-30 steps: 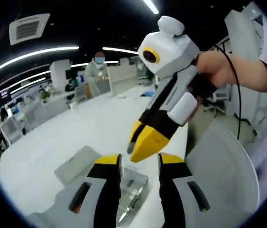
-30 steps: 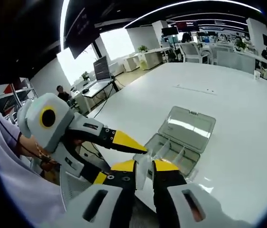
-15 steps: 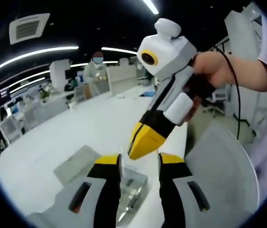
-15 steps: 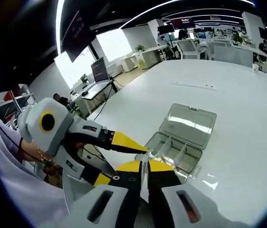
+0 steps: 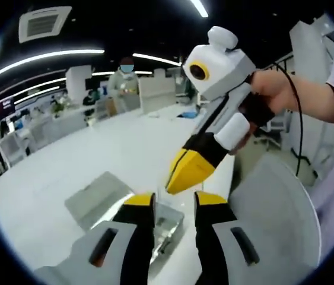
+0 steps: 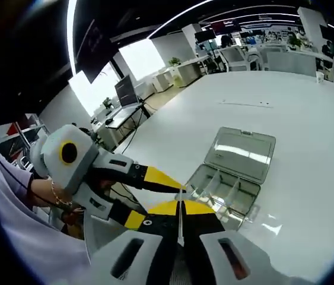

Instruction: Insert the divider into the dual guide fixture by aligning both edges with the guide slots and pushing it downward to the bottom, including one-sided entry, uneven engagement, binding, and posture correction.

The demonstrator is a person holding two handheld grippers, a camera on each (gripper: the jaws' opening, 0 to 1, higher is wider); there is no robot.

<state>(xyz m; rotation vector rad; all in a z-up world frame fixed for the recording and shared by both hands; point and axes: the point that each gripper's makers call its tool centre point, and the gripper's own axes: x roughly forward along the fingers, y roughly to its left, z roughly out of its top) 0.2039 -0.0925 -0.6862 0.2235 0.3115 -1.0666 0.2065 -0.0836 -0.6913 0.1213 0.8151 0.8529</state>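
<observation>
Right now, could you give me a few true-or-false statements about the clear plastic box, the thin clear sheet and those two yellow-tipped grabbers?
1. The clear plastic compartment box has its lid open. True.
2. The right gripper is wide open and empty. False: its jaws are shut on the thin clear divider sheet.
3. The box sits on a white table. True.
4. The left gripper is clamped tight on the box's lid. False: its jaws stand apart above the box.
5. The right gripper is held in a person's hand. True.
</observation>
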